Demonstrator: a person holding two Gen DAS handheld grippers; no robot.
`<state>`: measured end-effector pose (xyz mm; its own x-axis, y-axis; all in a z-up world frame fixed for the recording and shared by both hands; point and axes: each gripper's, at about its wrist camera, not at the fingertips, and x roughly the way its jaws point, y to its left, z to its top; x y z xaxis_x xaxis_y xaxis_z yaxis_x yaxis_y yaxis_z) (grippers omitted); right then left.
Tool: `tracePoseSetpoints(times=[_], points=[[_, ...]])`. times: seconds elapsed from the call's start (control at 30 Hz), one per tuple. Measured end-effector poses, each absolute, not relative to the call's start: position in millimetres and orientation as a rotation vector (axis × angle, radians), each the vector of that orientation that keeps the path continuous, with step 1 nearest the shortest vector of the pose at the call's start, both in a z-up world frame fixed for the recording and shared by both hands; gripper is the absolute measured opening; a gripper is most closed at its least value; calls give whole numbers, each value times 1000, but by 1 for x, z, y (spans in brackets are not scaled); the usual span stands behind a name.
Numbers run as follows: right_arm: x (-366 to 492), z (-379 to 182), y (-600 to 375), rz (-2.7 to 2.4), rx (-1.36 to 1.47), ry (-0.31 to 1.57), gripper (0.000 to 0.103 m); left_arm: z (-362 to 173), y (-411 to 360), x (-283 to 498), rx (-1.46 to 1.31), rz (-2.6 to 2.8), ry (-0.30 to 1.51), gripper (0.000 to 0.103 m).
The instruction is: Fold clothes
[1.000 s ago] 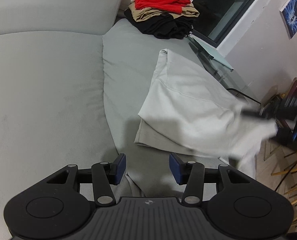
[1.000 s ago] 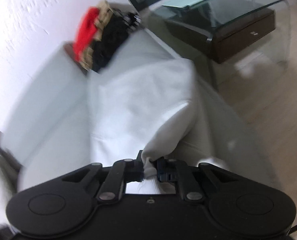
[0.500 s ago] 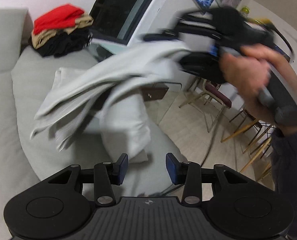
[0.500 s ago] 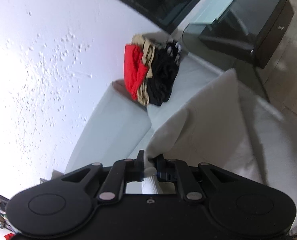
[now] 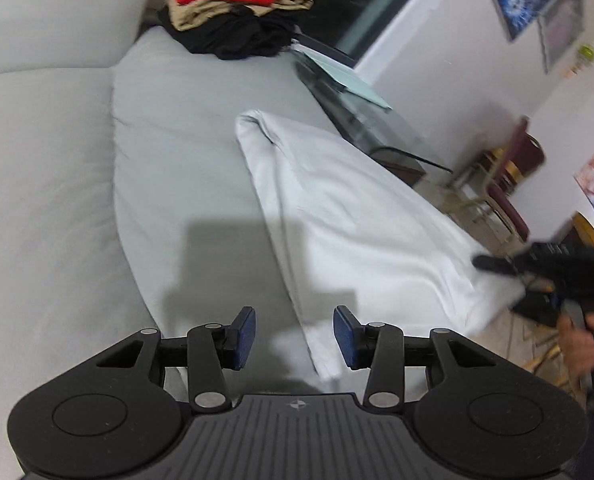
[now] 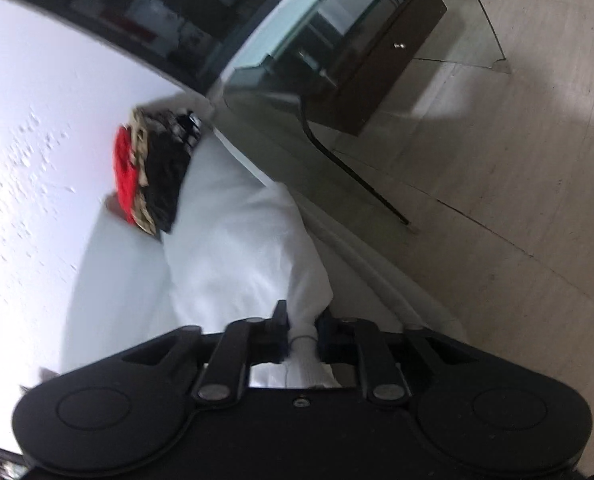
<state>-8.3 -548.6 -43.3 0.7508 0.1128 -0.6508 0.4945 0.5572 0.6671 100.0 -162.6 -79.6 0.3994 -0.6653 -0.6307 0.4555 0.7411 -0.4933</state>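
A white garment (image 5: 357, 216) lies stretched along the grey sofa seat (image 5: 185, 152), from the middle of the seat to the front right edge. My left gripper (image 5: 294, 337) is open and empty, just above the garment's near corner. My right gripper (image 6: 301, 330) is shut on the white garment (image 6: 253, 256) at its near end; it also shows in the left wrist view (image 5: 493, 262) at the garment's right corner, blurred.
A stack of folded clothes (image 5: 237, 8), red on tan on black, sits at the sofa's far end, also in the right wrist view (image 6: 149, 172). A glass side table (image 6: 337, 60) stands beside the sofa. Chairs (image 5: 505, 184) stand on the floor to the right.
The right gripper lifted the garment high into the air and has brought it back down, laid out long on the seat. The left gripper stayed open.
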Motion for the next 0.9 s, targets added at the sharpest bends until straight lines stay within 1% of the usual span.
tracePoseSetpoints(times=[0.07,0.1,0.13,0.17,0.2,0.27,0.33,0.37,0.47,0.6,0.7,0.73,0.77,0.8,0.9], points=[[-7,-46,-550,-245,947,734,47,-72,-161,107,-268,-705,894,45],[-7,-41,-550,-258,907,717,53,-67,-161,111,-272,-701,878,46],[-7,-34,-549,-277,856,688,56,-63,-163,117,-276,-695,861,50],[-5,-25,-548,-292,800,659,65,-61,-166,124,-278,-681,846,56],[1,-19,-547,-291,757,634,71,-59,-170,132,-280,-662,834,59],[20,-14,-549,-257,710,603,71,-58,-178,149,-298,-631,823,61],[49,-19,-553,-177,729,611,71,-63,-185,170,-332,-610,836,63],[66,-28,-557,-141,770,632,69,-67,-188,181,-359,-602,852,63],[117,-58,-571,-94,892,710,57,-84,-194,215,-462,-586,921,63],[161,-99,-592,-108,999,820,56,-106,-200,246,-526,-604,976,63],[173,-130,-607,-45,1125,886,56,-116,-202,257,-531,-661,981,63],[175,-138,-611,-18,1157,895,54,-118,-202,260,-531,-684,978,63],[175,-143,-614,13,1175,876,44,-118,-201,262,-530,-711,969,63],[172,-145,-616,44,1187,845,40,-119,-201,263,-528,-737,961,63],[166,-145,-619,120,1180,766,38,-120,-203,266,-508,-793,942,63]])
